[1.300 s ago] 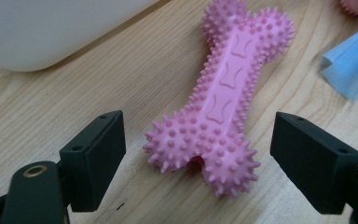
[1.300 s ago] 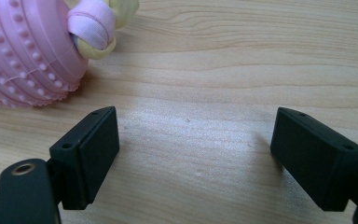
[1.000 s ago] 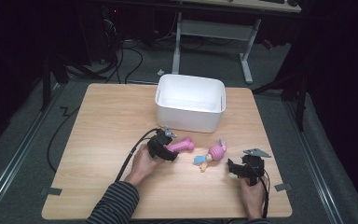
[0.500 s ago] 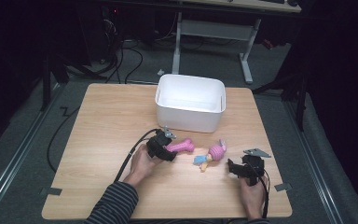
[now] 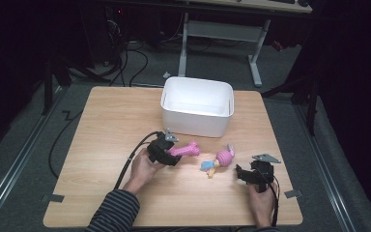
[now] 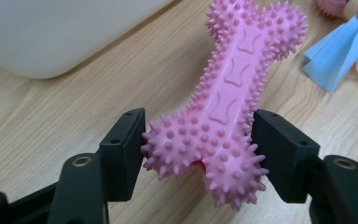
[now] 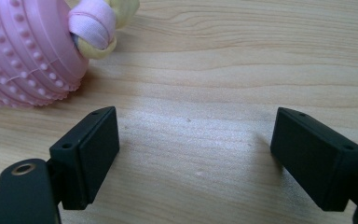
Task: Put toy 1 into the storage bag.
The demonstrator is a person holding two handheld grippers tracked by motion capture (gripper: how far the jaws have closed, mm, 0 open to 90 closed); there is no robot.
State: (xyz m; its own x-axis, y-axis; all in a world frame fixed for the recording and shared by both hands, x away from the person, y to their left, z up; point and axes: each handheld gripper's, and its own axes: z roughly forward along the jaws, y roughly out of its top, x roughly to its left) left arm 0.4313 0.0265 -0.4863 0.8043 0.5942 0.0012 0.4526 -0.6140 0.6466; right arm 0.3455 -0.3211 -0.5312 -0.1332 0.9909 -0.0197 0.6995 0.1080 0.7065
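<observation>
A pink spiky bone toy (image 5: 187,149) (image 6: 223,107) lies just in front of the white bin. My left gripper (image 5: 174,154) (image 6: 198,140) has just been closing its jaws, and both pads now press on the bone's near knobbed end. A pink ribbed ball toy with blue and yellow cloth tails (image 5: 222,158) (image 7: 23,51) lies on the table to the right of the bone. My right gripper (image 5: 241,174) (image 7: 196,135) rests low on the wood just right of the ball, open, with bare table between its fingers.
The white bin (image 5: 197,121) (image 6: 51,32) stands at the back middle of the wooden table (image 5: 111,125), empty as far as I see. The ball toy's blue cloth (image 6: 331,60) lies close beyond the bone's far end. Dark floor, cables and desk legs surround the table.
The left gripper with the pink bone has shifted only very slightly. The right hand and the ball toy have kept still.
</observation>
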